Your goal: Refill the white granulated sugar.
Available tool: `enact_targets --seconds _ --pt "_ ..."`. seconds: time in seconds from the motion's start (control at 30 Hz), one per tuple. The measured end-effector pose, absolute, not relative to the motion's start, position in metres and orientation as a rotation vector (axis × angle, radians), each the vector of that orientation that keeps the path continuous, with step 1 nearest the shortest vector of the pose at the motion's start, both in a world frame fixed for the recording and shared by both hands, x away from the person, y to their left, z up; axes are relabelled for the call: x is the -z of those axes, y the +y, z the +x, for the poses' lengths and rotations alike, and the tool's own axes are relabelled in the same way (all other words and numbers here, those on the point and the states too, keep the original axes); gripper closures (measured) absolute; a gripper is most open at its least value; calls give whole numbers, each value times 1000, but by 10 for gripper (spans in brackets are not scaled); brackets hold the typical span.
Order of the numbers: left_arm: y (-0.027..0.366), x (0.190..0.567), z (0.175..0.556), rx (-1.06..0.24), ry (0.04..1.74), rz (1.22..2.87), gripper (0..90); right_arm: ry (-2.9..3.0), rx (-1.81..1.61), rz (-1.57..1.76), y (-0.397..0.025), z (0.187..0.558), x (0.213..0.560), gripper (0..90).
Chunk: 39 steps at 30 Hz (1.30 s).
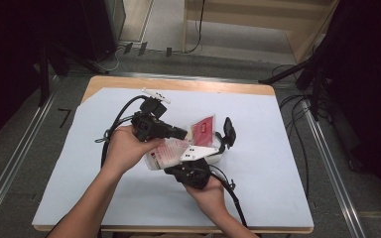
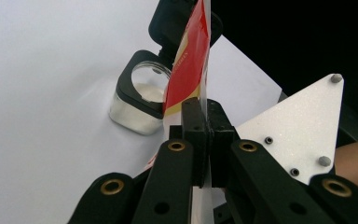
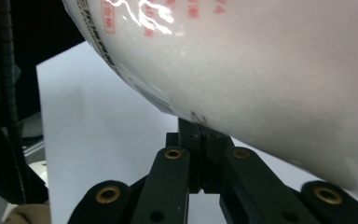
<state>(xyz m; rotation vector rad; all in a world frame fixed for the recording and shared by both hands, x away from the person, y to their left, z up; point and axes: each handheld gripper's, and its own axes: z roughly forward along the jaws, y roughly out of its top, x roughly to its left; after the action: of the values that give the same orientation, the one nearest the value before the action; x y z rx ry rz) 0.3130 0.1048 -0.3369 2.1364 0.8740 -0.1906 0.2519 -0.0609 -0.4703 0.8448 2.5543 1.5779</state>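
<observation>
- The left gripper [image 2: 204,122] is clamped with its flat black jaws together on the thin edge of a glossy plastic pouch [image 2: 189,60], printed red there, with a white and yellow band.
- The right gripper [image 3: 200,140] is closed on the pouch's lower rim; a bulging, translucent white film with red print is seen just above the jaws.
- In the high view the pouch [image 1: 168,151] is held between both grippers, above the middle of the table.
- A small clear jar [image 2: 137,100] with a square black collar stands on the smooth white sheet [image 1: 258,163], just beside the pouch.
</observation>
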Motion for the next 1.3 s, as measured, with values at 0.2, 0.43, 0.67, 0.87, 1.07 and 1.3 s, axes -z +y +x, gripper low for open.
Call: enact_targets --seconds 0.2,0.43,0.67,0.87,1.07,1.3 --pt "109 339 313 214 869 2125 900 2536 -1582 884 -68 256 472 900" --pt "115 343 313 225 863 2120 900 2520 -1569 901 -75 260 474 900" --pt "126 336 311 247 856 2063 900 2481 -1576 924 -83 264 471 900" --pt "132 330 310 240 849 2036 900 2434 -1578 964 -93 269 466 900" --pt "136 329 309 235 843 2030 900 2374 -1622 1037 -105 275 460 895" --pt "137 333 308 232 854 2027 900 2341 -1592 1059 -111 279 457 897"
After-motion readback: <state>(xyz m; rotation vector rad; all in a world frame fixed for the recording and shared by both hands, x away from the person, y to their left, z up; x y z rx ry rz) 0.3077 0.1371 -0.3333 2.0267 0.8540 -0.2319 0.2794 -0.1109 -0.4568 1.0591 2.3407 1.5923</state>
